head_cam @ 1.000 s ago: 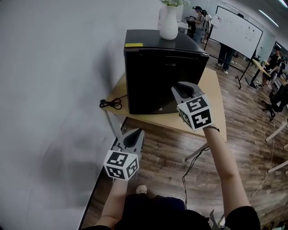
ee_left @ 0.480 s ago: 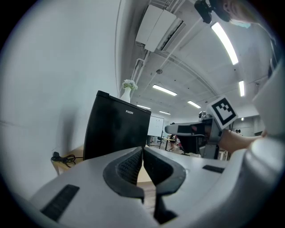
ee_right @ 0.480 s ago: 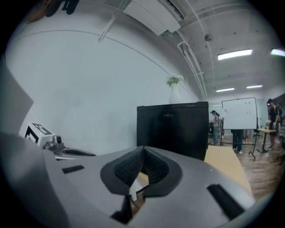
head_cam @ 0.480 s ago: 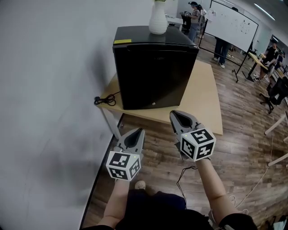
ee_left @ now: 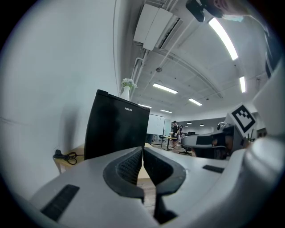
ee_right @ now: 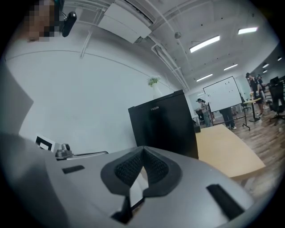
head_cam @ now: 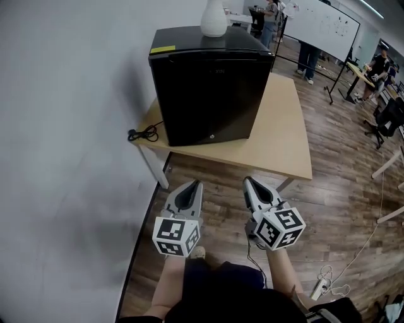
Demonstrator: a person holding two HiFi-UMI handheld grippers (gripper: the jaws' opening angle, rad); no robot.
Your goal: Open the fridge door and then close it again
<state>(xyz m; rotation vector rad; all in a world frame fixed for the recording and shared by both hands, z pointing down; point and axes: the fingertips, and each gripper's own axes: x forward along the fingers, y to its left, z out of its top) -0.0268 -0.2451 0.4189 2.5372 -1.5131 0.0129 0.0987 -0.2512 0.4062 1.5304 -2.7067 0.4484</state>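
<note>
A light wooden surface [head_cam: 287, 135] carries the black, box-shaped fridge [head_cam: 208, 94], its door shut. Well short of it, the left gripper [head_cam: 195, 184] is closed and empty; the right gripper [head_cam: 247, 180] has just been closing, jaws now together on nothing.

The left claw [head_cam: 197, 183] and right claw [head_cam: 247, 180] hang side by side over the floor [head_cam: 341, 202], just short of the table [head_cam: 284, 139]. Ahead of both, well apart, the fridge [head_cam: 208, 94] stands on the table against the wall [head_cam: 63, 126] to their left. A vase [head_cam: 213, 16] stands on the fridge. A coiled cable [head_cam: 142, 134] lies ahead-left of the left claw. A whiteboard [head_cam: 325, 25] stands far ahead-right.
</note>
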